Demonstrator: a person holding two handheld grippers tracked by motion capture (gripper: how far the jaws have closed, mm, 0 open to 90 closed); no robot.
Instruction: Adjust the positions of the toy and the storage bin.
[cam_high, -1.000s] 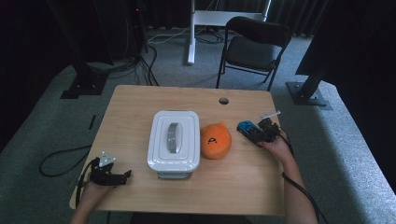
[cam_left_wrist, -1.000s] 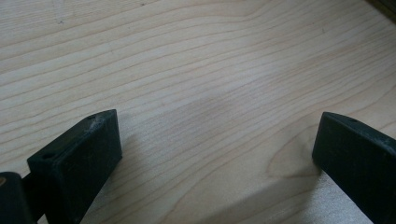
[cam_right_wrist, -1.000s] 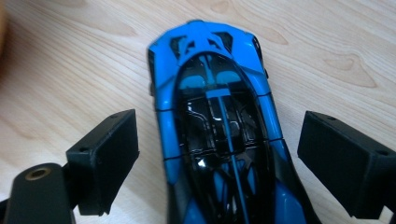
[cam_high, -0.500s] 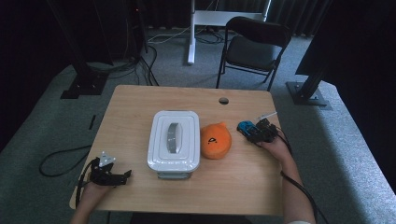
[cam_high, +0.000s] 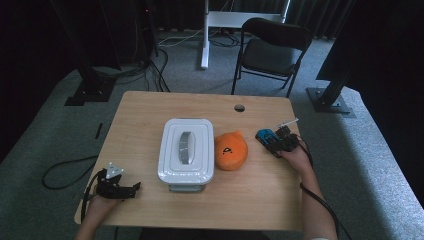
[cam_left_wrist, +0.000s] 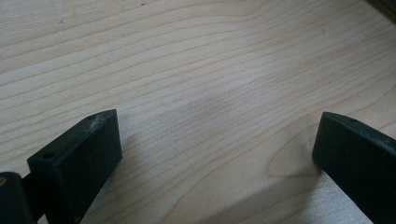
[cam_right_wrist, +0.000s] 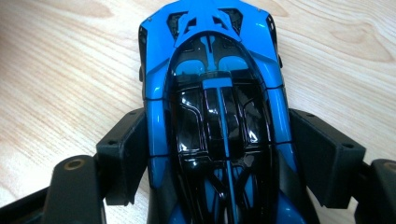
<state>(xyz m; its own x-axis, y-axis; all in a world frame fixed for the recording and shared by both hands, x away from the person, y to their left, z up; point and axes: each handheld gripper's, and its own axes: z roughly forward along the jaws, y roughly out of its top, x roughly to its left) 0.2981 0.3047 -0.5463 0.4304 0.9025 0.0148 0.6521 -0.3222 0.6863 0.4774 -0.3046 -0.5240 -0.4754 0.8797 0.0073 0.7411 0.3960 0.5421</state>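
Leftmost, left hand-held gripper (cam_high: 131, 190) rests on the desk (cam_high: 145, 120), jaws apart, empty. Right hand-held gripper (cam_high: 270, 141) is clamped across the flanks of a blue toy car (cam_right_wrist: 217, 107), right of the orange pouch (cam_high: 231, 151). Car looks light, rigid, glossy, likely slippery; mid-body hold suits. Wheels, underside hidden.
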